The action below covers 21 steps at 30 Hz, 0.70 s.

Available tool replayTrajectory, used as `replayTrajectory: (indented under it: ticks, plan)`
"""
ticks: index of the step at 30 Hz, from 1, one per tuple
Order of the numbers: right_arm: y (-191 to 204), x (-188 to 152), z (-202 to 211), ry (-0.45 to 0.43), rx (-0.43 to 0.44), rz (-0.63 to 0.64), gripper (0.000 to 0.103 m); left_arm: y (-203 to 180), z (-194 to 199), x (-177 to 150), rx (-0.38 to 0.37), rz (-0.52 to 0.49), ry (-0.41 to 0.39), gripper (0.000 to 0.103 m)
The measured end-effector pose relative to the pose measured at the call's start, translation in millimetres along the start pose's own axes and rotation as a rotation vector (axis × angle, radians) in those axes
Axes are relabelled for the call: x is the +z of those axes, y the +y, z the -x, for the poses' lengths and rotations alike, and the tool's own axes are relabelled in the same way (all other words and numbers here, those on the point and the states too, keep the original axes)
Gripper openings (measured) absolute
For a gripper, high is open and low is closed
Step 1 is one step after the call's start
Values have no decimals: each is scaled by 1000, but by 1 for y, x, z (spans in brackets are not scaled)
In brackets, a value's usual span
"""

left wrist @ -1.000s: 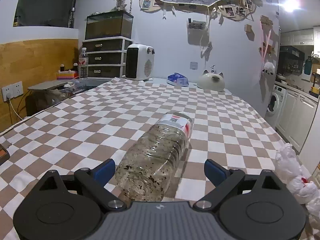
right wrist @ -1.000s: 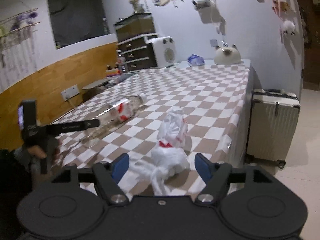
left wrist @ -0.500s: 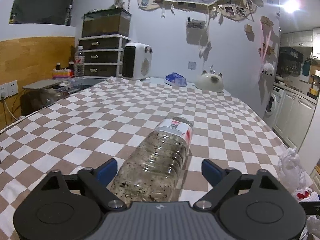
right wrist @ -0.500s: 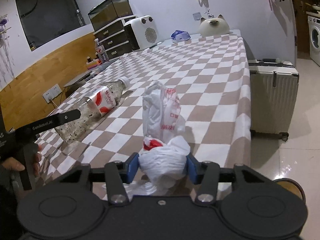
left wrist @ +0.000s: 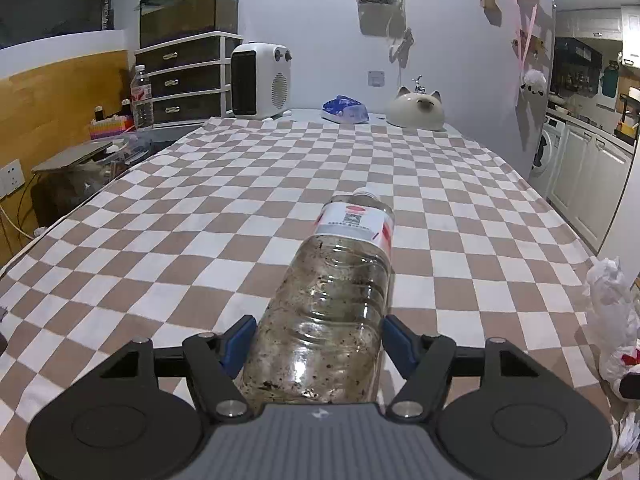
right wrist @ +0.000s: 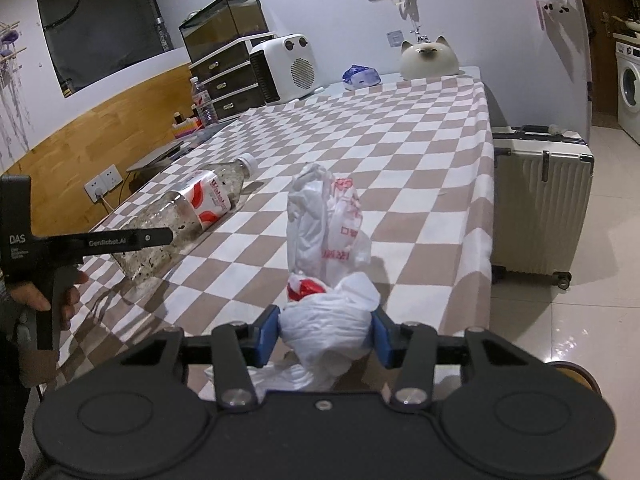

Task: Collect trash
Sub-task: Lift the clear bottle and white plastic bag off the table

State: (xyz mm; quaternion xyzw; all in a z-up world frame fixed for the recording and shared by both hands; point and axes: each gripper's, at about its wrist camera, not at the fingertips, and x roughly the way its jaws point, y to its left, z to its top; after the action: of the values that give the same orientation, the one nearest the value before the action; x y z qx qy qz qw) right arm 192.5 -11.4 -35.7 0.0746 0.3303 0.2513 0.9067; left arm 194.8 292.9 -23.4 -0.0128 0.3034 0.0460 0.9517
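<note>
A dirty clear plastic bottle (left wrist: 340, 280) with a red and white label lies on its side on the checkered tablecloth (left wrist: 200, 220), cap pointing away. My left gripper (left wrist: 318, 340) is closing on its base, and both blue pads touch its sides. From the right wrist view, the bottle (right wrist: 200, 204) lies to the left with the left gripper (right wrist: 160, 236) across its lower end, held by a person's hand (right wrist: 36, 296). My right gripper (right wrist: 324, 334) is shut on the knotted bottom of a crumpled white plastic bag (right wrist: 328, 316) with red print. The same bag (left wrist: 612, 320) sits near the table's right edge.
At the table's far end stand a white heater (left wrist: 260, 80), a blue pack (left wrist: 344, 108) and a cat-shaped ornament (left wrist: 416, 108). Drawers (left wrist: 184, 76) and an upright water bottle (left wrist: 142, 98) are at the far left. A pale suitcase (right wrist: 540, 200) stands on the floor beside the table.
The left jaws have drawn in from wide apart until they touch the bottle's sides. The right gripper has moved forward and down, and its jaws have shut on the bag's knot.
</note>
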Motion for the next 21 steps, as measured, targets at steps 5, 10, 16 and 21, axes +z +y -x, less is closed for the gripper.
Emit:
replayTrajectory:
  ticks: [5,10,16,21]
  plan:
    - [0,0,1,4,0,1,48,-5,12,-12,7,28,-30,68]
    - [-2,0,5,3,-5,5,48,-10,30,-21,2,74,-65,66]
    - [-2,2,21,-29,-10,26,48,-21,65,-21,16,101,-164,64]
    - [-3,3,36,-58,-11,31,47,-37,83,-24,-1,81,-167,62]
